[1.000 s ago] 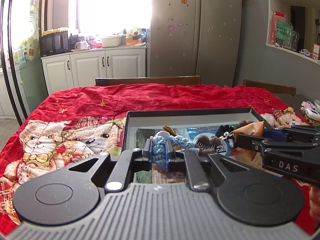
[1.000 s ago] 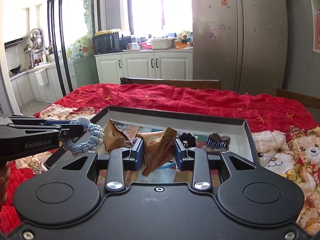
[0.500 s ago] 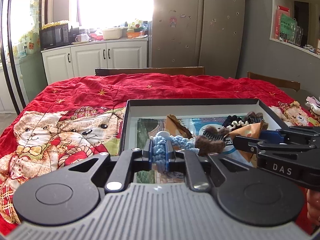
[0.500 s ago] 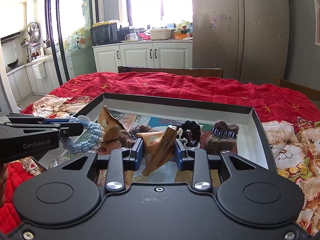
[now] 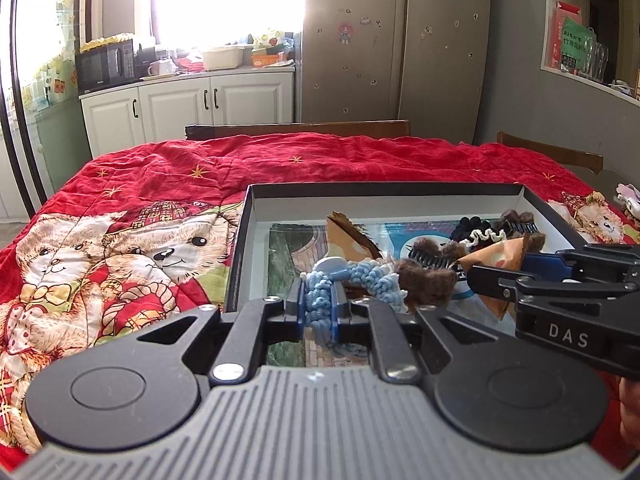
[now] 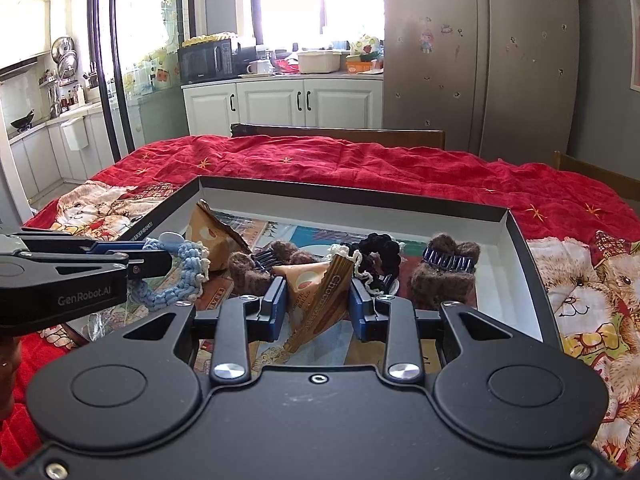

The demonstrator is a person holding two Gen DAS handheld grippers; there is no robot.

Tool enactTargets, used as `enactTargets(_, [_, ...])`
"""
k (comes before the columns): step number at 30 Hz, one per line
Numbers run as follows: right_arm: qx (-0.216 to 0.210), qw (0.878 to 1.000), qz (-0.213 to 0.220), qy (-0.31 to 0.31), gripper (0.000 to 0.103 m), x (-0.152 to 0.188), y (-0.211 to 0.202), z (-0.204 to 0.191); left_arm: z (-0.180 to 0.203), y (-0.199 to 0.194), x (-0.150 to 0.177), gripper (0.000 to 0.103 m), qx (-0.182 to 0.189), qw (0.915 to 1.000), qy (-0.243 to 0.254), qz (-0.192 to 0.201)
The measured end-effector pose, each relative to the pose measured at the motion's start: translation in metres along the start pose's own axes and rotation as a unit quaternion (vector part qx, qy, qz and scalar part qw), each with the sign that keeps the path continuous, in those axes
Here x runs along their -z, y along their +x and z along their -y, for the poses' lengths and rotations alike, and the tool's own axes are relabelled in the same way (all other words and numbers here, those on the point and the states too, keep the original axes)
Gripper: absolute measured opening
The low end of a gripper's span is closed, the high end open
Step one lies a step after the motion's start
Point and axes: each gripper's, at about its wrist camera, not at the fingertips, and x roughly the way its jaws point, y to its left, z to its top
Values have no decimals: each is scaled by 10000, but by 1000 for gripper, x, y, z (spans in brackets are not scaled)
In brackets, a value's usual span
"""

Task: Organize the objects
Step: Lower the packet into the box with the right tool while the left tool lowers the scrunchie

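Red blanket [image 6: 360, 168] lies bare beyond box [image 6: 352, 196].

I am looking into a kitchen where a bright window [image 5: 224, 4] washes out the wall above white cabinets [image 5: 188, 104], whose counter carries a black microwave [image 5: 105, 65] and a cream tub [image 5: 222, 57]. To the right stands a tall steel fridge [image 5: 396, 40] dotted with small magnets, against grey walls [image 5: 516, 92] with a white shelf niche [image 5: 592, 24] at the far right. Nearer me a table under a red quilt [image 5: 320, 160] printed with teddy bears fills the room, wooden chair backs [image 5: 298, 128] showing behind it, and glass sliding doors [image 6: 108, 52] open to a second kitchen area at left.
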Motion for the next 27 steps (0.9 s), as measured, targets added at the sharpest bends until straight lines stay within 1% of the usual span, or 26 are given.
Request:
enactTargets(7, [12, 10000, -32, -27, 31, 0, 3, 1, 1, 4, 1, 15, 15, 10000, 10, -21])
enactTargets(20, [38, 9999, -107, -82, 30, 2, 8, -1, 7, 11, 5, 16, -109, 9997, 186, -90])
enactTargets(27, [44, 9999, -115, -92, 30, 2, 8, -2, 7, 11, 7, 16, -104, 9997, 200, -118])
